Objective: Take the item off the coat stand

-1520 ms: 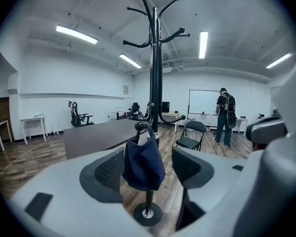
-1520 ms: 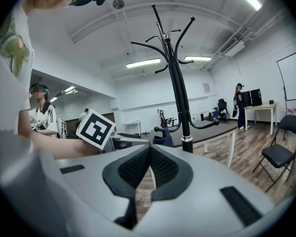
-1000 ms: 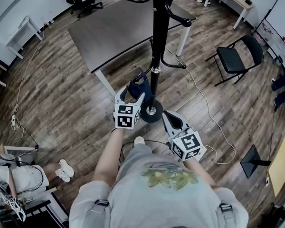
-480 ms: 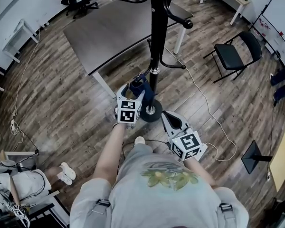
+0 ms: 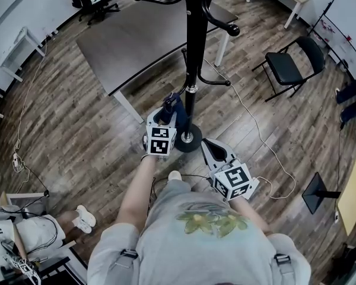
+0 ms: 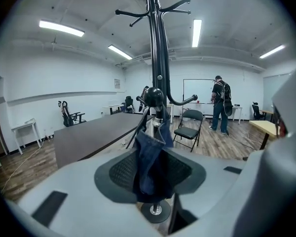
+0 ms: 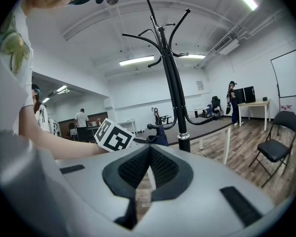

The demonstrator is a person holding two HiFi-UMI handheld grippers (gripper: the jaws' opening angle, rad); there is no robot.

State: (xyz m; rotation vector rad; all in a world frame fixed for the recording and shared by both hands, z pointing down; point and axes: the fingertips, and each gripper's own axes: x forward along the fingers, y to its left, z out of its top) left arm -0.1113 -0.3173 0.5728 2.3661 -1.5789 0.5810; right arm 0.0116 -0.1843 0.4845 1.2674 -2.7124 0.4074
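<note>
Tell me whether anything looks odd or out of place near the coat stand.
Nothing is spilled or damaged. Only a loose white cable trails over the floor beside the coat stand, where a blue cloth hangs.

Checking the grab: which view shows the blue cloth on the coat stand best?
Left gripper view: the blue cloth hangs close and centred. The head view shows only a small patch from above; the right gripper view, a distant bit.

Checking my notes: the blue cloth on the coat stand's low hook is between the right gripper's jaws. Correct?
No: the blue cloth is between the jaws of the left gripper, which are closing on it, as the left gripper view shows.
</note>
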